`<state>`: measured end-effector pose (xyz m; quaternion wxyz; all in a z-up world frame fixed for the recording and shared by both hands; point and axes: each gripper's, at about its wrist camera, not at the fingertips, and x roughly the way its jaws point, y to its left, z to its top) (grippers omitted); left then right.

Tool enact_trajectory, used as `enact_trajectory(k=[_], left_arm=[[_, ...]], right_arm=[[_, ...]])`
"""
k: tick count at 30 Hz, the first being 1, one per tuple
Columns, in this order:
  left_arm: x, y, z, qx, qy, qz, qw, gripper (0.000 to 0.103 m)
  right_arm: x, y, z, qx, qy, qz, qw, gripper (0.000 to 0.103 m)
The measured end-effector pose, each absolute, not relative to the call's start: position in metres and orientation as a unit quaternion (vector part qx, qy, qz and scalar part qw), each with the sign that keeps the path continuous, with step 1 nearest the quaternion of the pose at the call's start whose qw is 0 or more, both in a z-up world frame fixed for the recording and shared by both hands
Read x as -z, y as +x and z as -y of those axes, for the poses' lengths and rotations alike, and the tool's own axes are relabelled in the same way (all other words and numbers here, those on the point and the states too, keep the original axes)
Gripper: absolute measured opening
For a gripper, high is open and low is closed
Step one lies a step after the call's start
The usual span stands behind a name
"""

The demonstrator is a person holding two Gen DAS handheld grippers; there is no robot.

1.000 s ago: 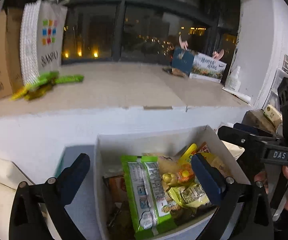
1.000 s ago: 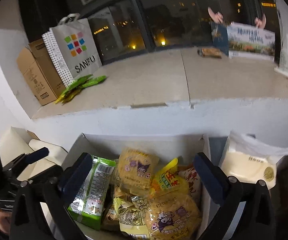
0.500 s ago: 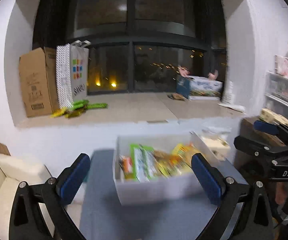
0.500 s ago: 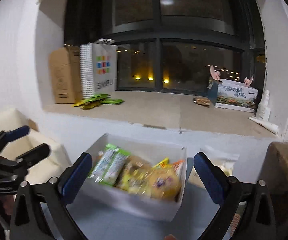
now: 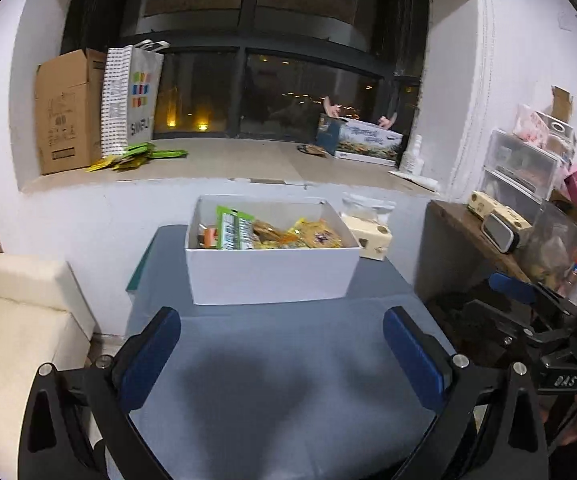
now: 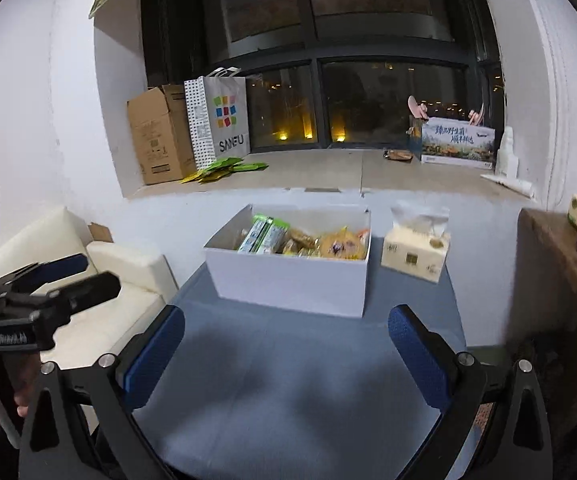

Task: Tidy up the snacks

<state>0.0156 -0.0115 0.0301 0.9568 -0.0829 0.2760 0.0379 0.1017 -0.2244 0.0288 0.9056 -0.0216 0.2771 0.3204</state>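
A white box [image 5: 272, 272] full of snack packets [image 5: 272, 234] stands at the far end of a grey-blue table [image 5: 280, 368]. It also shows in the right wrist view [image 6: 292, 284], with green and yellow packets [image 6: 300, 240] inside. My left gripper [image 5: 284, 356] is open and empty, held back over the near part of the table. My right gripper [image 6: 288, 356] is open and empty, also well short of the box. More green snack packets [image 5: 136, 156] lie on the window ledge.
A tissue pack [image 6: 416, 256] sits right of the box. A cardboard box [image 5: 68, 112] and a paper bag [image 5: 132, 96] stand on the ledge. A cream sofa [image 5: 16, 320] is left; a wooden side table [image 5: 488, 248] with clutter is right.
Both grippers have pulled back and up from just over the box to the near end of the table. The box now looks small and far. Both stay open.
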Motion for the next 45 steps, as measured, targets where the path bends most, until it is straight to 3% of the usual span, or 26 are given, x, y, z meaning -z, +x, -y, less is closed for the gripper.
enact_trajectory(k=[45], left_arm=[[-0.0308, 0.0223, 0.0157, -0.038, -0.069, -0.282, 0.956, 0.103]], right_arm=[[-0.0274, 0.0996, 0.2280, -0.315, -0.019, -0.281, 0.906, 0.103]])
